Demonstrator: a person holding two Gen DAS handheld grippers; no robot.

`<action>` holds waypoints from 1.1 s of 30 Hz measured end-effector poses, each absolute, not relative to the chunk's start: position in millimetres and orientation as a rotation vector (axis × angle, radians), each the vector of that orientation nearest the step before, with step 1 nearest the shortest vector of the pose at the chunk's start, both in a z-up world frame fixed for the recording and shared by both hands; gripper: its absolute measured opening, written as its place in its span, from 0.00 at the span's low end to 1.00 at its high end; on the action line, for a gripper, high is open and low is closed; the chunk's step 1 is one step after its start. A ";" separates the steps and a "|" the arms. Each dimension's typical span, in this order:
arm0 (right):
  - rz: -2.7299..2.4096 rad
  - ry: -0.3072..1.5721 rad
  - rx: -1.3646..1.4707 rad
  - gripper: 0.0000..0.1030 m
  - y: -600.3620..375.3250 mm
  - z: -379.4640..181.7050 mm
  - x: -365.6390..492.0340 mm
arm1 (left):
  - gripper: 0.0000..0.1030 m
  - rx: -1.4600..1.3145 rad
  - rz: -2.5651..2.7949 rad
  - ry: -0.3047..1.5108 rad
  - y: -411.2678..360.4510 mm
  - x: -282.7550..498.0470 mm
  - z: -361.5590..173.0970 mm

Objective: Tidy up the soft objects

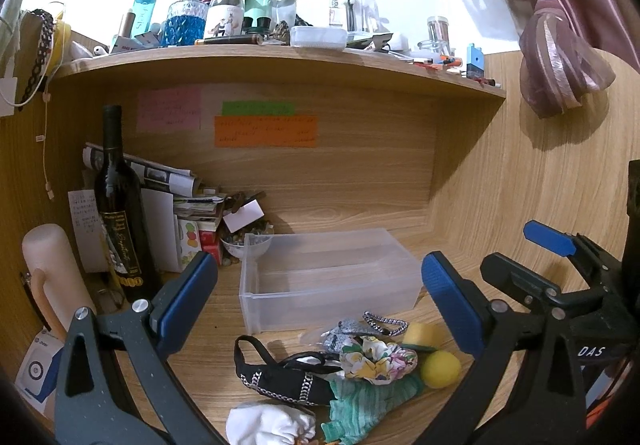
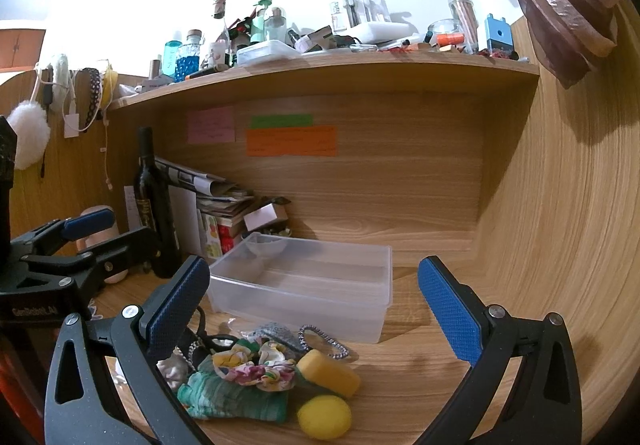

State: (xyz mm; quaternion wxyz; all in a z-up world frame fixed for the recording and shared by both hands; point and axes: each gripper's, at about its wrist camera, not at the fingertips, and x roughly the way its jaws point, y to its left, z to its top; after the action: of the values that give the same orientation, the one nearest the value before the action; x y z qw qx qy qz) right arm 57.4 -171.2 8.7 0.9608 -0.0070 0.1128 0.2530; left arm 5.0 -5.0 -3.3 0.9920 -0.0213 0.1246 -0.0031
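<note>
A pile of soft things lies on the wooden desk in front of a clear plastic bin (image 1: pixel 332 277) (image 2: pixel 304 285): a floral scrunchie (image 1: pixel 376 359) (image 2: pixel 256 365), a green cloth (image 1: pixel 364 401) (image 2: pixel 236 397), a yellow ball (image 1: pixel 440 369) (image 2: pixel 324 417), a yellow sponge (image 1: pixel 424 335) (image 2: pixel 328 373), a black strap (image 1: pixel 280 377) and a white cloth (image 1: pixel 272 425). My left gripper (image 1: pixel 320 305) is open and empty above the pile. My right gripper (image 2: pixel 316 313) is open and empty, to the right of the left one (image 2: pixel 92 241).
A dark wine bottle (image 1: pixel 120 213) (image 2: pixel 154 205), papers and small boxes stand at the back left. A cluttered shelf (image 1: pixel 280 57) (image 2: pixel 320 65) runs overhead. A wooden side wall (image 2: pixel 560 245) closes the right. A curtain (image 1: pixel 560 57) hangs there.
</note>
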 end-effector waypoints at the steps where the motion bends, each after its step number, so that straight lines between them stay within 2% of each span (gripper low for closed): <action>1: 0.513 0.230 -0.013 1.00 -171.7 8.6 57.7 | 1.00 -0.042 -0.007 0.250 -4.8 4.9 -3.2; 33: 0.526 0.241 -0.009 1.00 -173.2 6.8 60.5 | 1.00 -0.047 -0.005 0.247 -4.2 4.8 -0.5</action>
State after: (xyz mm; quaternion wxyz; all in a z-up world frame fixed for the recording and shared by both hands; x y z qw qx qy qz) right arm 60.5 -173.2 6.8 0.9584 -0.0044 0.1191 0.2592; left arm 4.8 -4.2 -0.5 0.9921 -0.0233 0.1231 -0.0024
